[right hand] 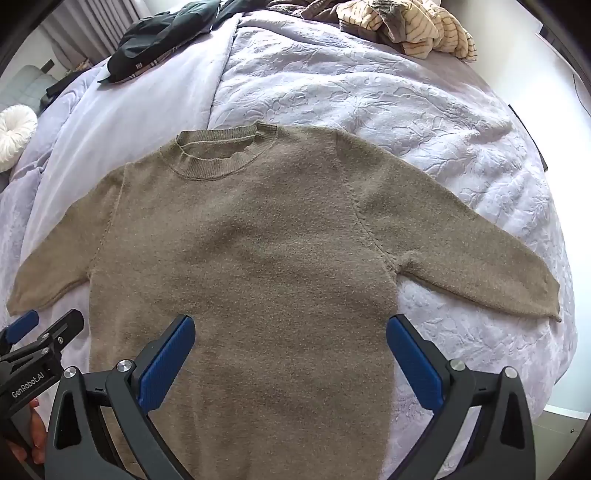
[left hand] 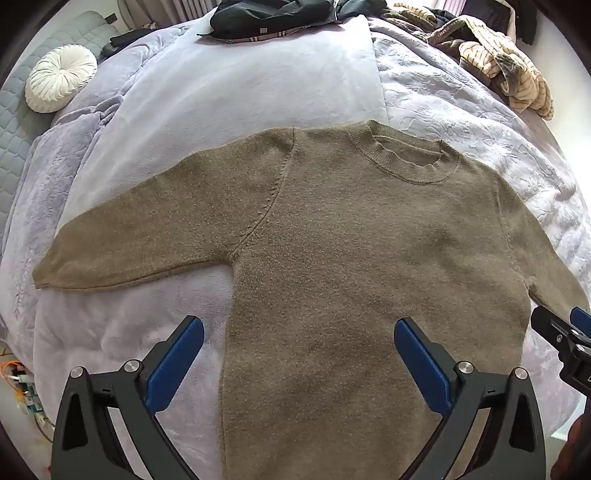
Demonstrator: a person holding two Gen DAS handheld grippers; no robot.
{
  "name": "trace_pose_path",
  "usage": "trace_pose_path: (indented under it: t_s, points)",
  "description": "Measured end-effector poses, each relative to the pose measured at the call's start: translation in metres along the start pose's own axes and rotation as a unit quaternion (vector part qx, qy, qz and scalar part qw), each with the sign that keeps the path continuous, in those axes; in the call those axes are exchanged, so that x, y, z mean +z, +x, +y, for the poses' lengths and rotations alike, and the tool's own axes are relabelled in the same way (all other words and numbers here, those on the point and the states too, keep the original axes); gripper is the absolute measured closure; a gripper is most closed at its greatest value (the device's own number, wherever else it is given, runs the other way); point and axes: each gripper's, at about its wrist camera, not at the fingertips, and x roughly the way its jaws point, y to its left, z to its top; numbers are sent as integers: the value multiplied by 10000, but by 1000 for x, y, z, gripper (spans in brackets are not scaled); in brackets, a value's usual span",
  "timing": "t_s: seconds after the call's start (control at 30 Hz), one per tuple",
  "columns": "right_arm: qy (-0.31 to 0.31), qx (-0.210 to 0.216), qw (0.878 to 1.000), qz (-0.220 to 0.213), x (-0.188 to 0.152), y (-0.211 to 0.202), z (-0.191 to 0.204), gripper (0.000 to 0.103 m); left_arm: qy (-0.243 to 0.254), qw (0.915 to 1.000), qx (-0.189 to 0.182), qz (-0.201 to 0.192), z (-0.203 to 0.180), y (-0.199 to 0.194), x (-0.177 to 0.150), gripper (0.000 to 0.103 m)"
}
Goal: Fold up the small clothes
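A brown knitted sweater [left hand: 351, 251] lies flat, front up, on the bed, collar at the far side and both sleeves spread out. It also shows in the right wrist view [right hand: 251, 251]. My left gripper [left hand: 299, 332] is open and empty, held above the sweater's lower left side. My right gripper [right hand: 291, 332] is open and empty above the sweater's lower right side. The right gripper's tip shows at the right edge of the left wrist view [left hand: 565, 332], and the left gripper's tip shows at the left edge of the right wrist view [right hand: 40, 332].
The bed has a lilac quilt [right hand: 406, 110] and a smooth lilac blanket [left hand: 240, 92]. A dark garment [left hand: 269, 14] and a heap of striped beige clothes [left hand: 506, 70] lie at the far side. A round white cushion [left hand: 61, 77] sits far left.
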Motion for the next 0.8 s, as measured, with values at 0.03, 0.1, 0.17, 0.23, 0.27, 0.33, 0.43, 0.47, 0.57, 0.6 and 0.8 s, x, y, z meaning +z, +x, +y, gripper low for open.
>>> trace_pose_path:
  t_s: [0.03,0.1,0.17,0.23,0.27,0.33,0.43,0.47,0.57,0.6,0.8]
  points:
    - [1,-4,10000,3,0,0,0,0,3,10000,5,2,0,0,0,0]
    - [1,-7,10000,7,0,0,0,0,-2,10000,12,2,0,0,-1,0]
    - [-10,-11,10000,13,0,1,0,0,-17,10000,23,12,0,1,-1,0]
    - [-9,-19,10000,18,0,2,1,0,-25,10000,35,14,0,1,-2,0]
    - [-5,-18,10000,21,0,2,0,0,-25,10000,34,15,0,1,-3,0]
    - [-11,-22,10000,17,0,2,0,0,-22,10000,36,19,0,1,-4,0]
    - [-15,-21,10000,17,0,1,0,0,-9,10000,14,22,1,5,3,0]
    - [-19,-26,10000,17,0,2,0,0,-9,10000,17,24,1,5,4,0]
    - [-14,-27,10000,19,0,2,1,0,-3,10000,3,-1,2,5,1,0]
    - [-13,-32,10000,17,0,2,1,0,-5,10000,0,-1,2,5,1,0]
    - [-14,-24,10000,49,1,3,2,0,-16,10000,16,22,2,6,0,0]
